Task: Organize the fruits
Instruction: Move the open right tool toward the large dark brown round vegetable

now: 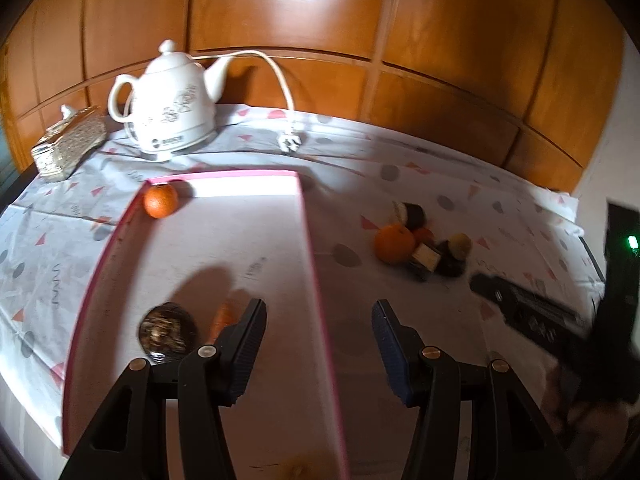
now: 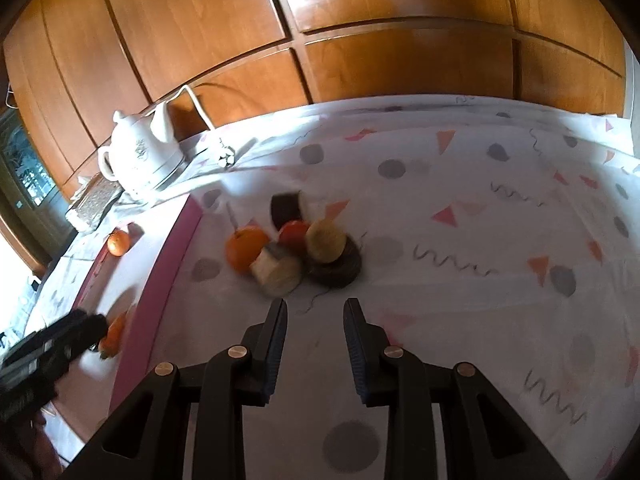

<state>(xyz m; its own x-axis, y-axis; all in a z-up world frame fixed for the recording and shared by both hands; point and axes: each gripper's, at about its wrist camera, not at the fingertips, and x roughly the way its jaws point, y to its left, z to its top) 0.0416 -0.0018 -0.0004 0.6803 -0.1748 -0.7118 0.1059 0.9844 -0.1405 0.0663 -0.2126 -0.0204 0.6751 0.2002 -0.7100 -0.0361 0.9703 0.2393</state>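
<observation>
On the patterned tablecloth [image 2: 480, 184], just right of your pink-rimmed rectangular tray [image 1: 308, 216], whose long axis runs away from you, sits the clustered fruit pile [image 2: 288, 248]. Your right gripper [image 2: 315, 312] hovers near it, jaws apart; your left gripper [image 1: 319, 312], also spread, straddles the tray's rim.

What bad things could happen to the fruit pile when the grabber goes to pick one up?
The pile is tight: the orange touches the red fruit and the cut pieces, so the open right gripper might knock neighbours and send the round ones rolling across the tablecloth. The pink tray has a raised edge, so a carried fruit could bump it. The left gripper hovers open over that edge and might get in the way.
</observation>
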